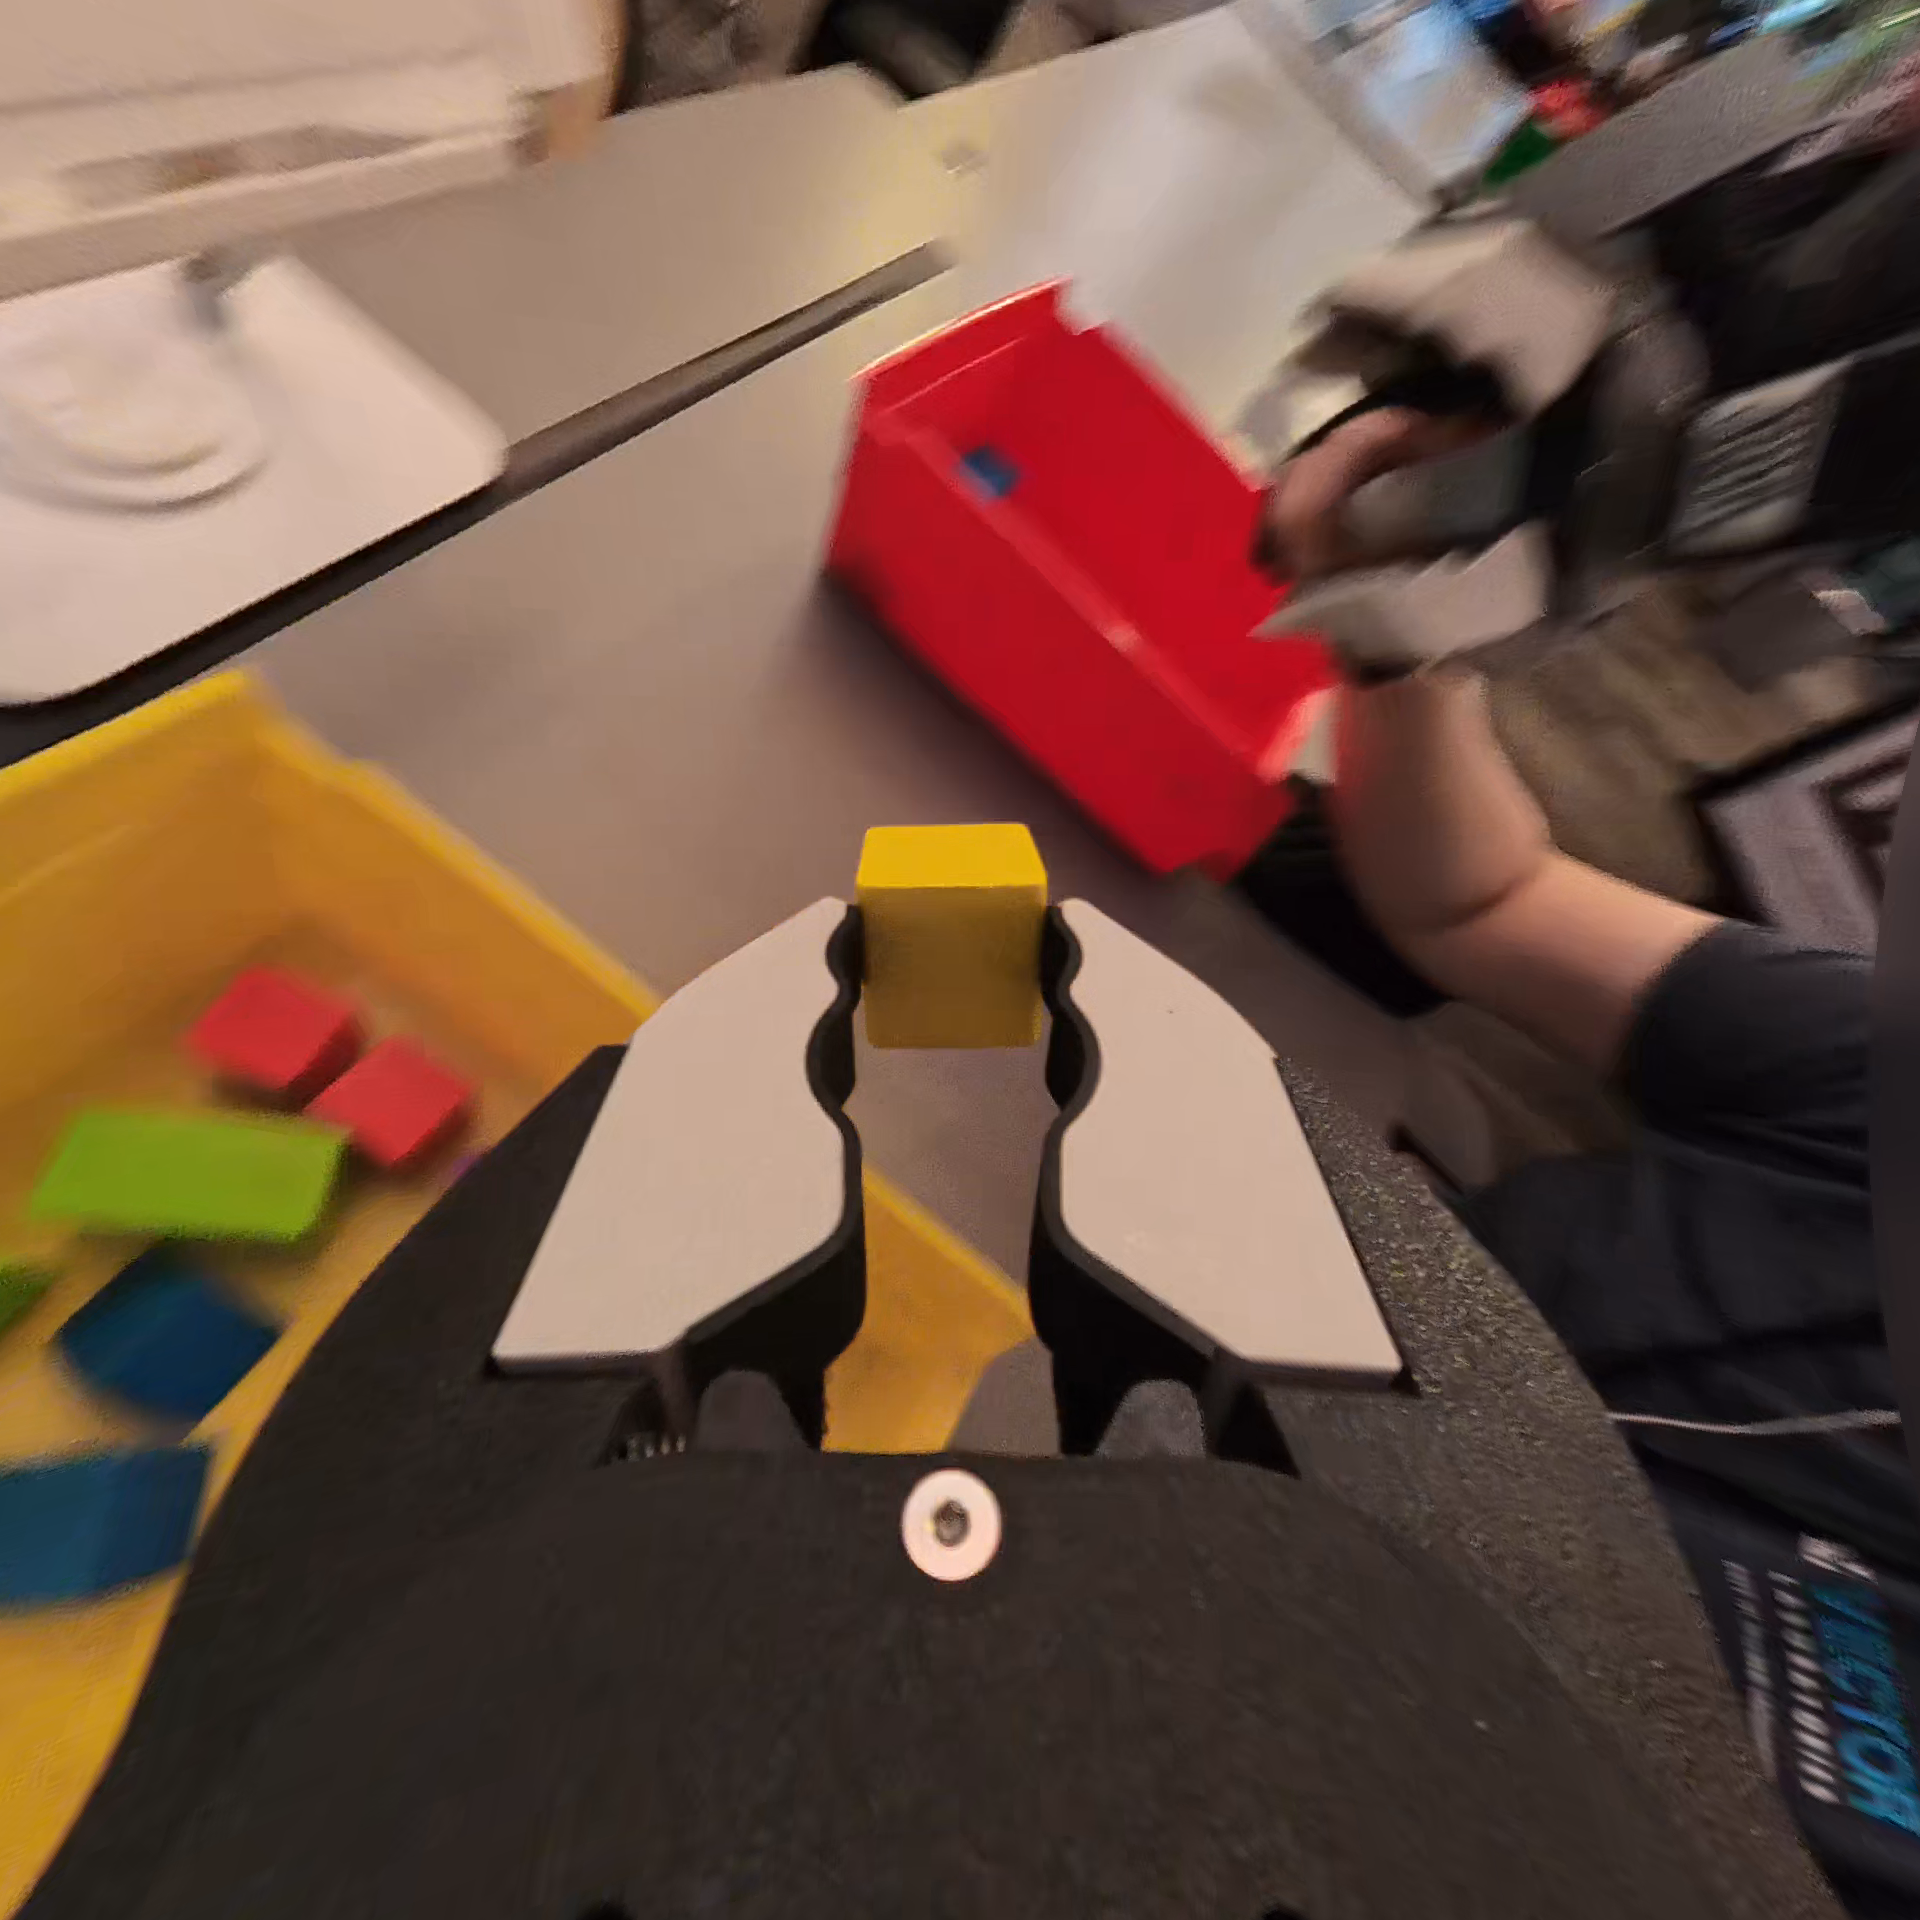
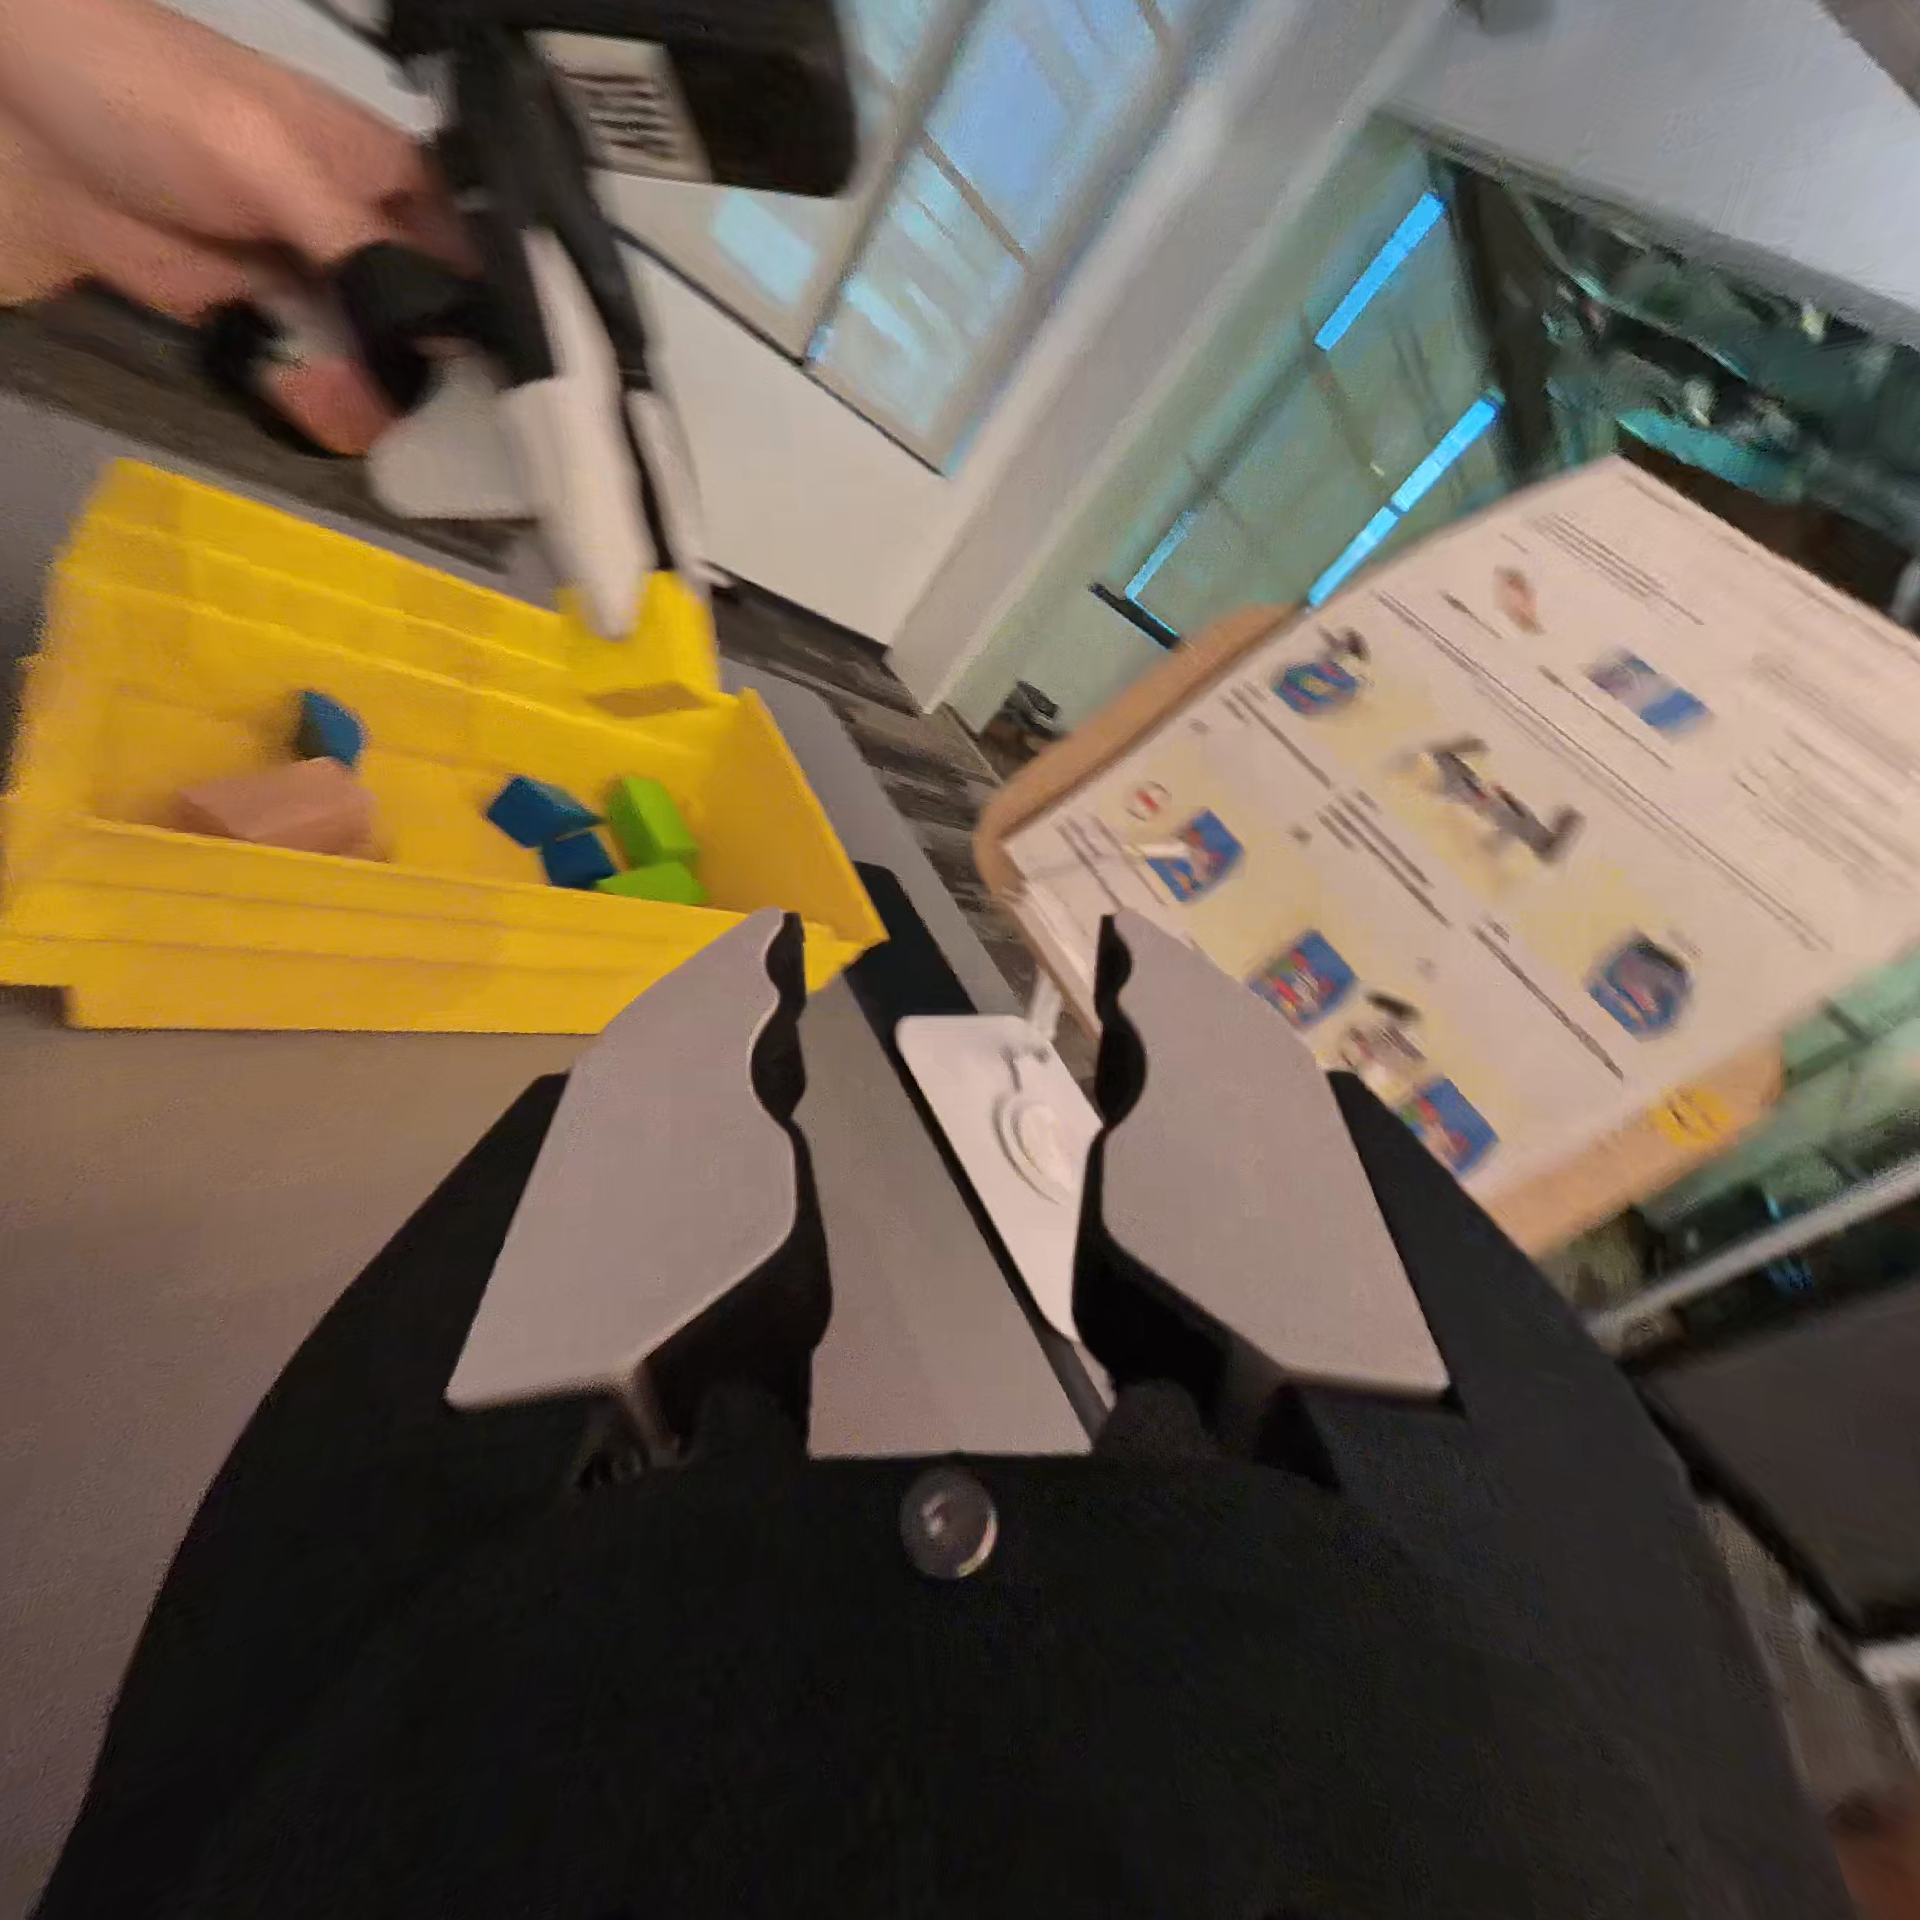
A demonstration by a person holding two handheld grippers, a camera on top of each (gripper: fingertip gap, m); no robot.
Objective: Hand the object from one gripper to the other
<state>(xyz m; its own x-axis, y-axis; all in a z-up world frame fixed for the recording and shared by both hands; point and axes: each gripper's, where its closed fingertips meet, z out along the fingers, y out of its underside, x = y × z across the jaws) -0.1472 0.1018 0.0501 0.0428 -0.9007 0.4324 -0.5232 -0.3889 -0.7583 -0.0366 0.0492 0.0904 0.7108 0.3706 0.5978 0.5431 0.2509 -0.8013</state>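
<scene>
Here the left gripper clamps a small yellow wooden cube at its fingertips, above the grey table; the right gripper, jaws parted and empty, lies off to its right, well apart.

No text can be read with certainty. Beyond the right gripper, to its right, a poster is seen with lines of print and small pictures, all blurred past reading. At the right of the left gripper, white and blue lettering is carried on a dark sleeve, cut off and smeared.
</scene>
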